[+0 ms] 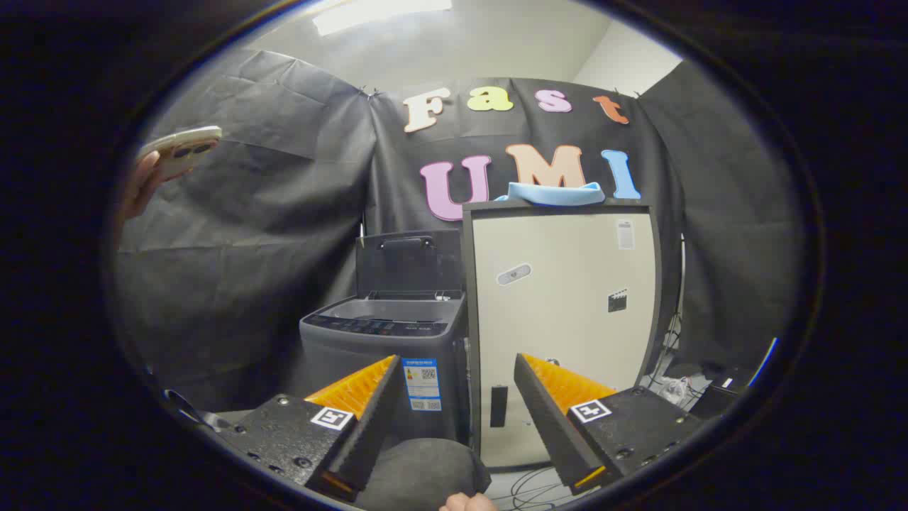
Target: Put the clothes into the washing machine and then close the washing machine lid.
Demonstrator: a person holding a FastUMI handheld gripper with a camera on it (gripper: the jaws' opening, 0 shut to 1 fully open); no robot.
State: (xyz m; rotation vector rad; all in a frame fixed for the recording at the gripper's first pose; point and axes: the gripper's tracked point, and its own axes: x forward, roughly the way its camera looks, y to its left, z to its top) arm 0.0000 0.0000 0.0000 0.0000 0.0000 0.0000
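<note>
A grey top-loading washing machine stands ahead of my left finger, its dark lid raised upright at the back. Right of it rises a taller cream-fronted cabinet, and a light blue cloth lies folded on its top. My gripper is open, well short of both and with nothing between its fingers.
A hand holding a phone is raised at the upper left. Cables and small items lie on the floor right of the cabinet. A grey-clad knee and a fingertip show low between the fingers.
</note>
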